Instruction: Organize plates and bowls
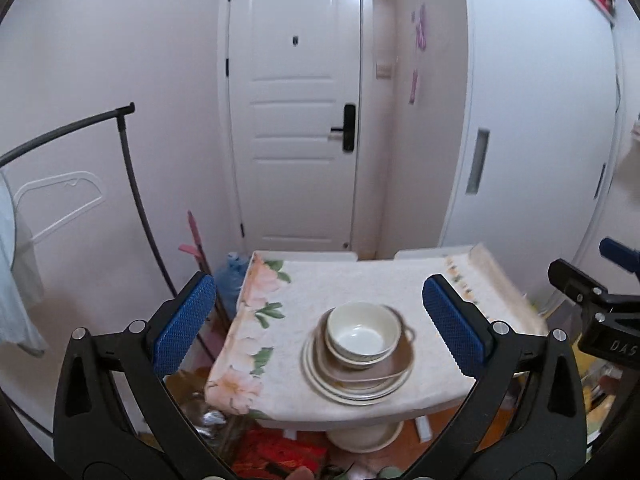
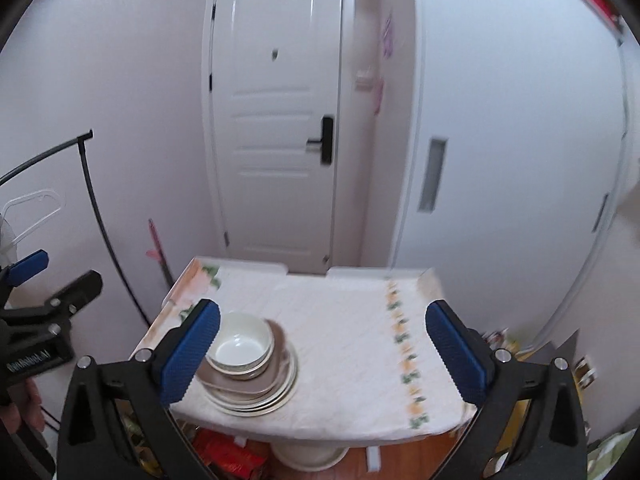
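Centrally on the small table (image 1: 400, 280) sat one stack of crockery: a cream bowl (image 1: 362, 336) nested in a second bowl, these resting on a brownish plate (image 1: 396, 364) with a small handle at its right edge, and that on a few pale round plates (image 1: 352, 394) with darker rims. From the right wrist view the same bowl (image 2: 240, 346) and plates (image 2: 280, 396) lay toward the table's near-left part, partly behind the left blue finger pad. A floral tablecloth (image 1: 256, 312) covered the table, with pink flowers along its left side and a strip of orange blossoms (image 2: 404, 356) down its right.

The left gripper (image 1: 320, 320) hung above and short of the stack, its blue pads spread wide and holding nothing. The right gripper (image 2: 322, 344) was likewise spread wide and empty, raised over the table's near edge; each tool showed at the margin of the other's view, well apart.

Beyond the table stood a white door (image 1: 294, 120) with a black handle lock (image 1: 348, 128). A dark clothes rail (image 1: 124, 152) with a white hanger (image 1: 60, 200) stood at the left.
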A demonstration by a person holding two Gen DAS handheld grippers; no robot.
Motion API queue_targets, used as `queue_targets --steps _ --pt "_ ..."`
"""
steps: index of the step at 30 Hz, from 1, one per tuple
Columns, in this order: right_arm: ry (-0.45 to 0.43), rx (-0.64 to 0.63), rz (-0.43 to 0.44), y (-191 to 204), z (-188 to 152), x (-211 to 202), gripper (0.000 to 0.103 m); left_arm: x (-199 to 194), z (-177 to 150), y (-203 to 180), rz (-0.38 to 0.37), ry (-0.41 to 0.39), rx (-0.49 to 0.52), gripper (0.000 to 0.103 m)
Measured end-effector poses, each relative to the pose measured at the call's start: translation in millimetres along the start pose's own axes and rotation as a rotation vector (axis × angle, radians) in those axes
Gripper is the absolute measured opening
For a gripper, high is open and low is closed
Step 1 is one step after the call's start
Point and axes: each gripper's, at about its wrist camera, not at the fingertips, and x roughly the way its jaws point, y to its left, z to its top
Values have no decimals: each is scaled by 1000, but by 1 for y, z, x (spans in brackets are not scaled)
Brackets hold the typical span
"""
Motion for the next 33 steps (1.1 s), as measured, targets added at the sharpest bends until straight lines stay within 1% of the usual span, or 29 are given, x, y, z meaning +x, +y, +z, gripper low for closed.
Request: queue_targets --steps 2,4,7,11,15,21,33 --pt "-28 19 -28 -3 -2 -14 102 -11 -3 -3 -15 -11 2 103" --pt "-37 37 -37 -7 -5 -21 102 -18 -7 -8 -12 -15 12 103" --pt "-37 21 -37 -6 -7 -30 102 -26 -10 -14 -17 -22 11 103" --pt "-58 39 -23 -6 -9 -39 102 -34 -10 -14 -23 -33 8 103" --pt "-71 39 -27 -5 -12 -47 102 -39 -10 -14 -29 -41 8 103" --pt "-82 48 -31 -7 -10 -50 102 -40 -8 -14 -31 -47 14 103" --pt "-76 48 -26 -6 -9 -46 102 -40 -9 -12 -26 -41 14 103"
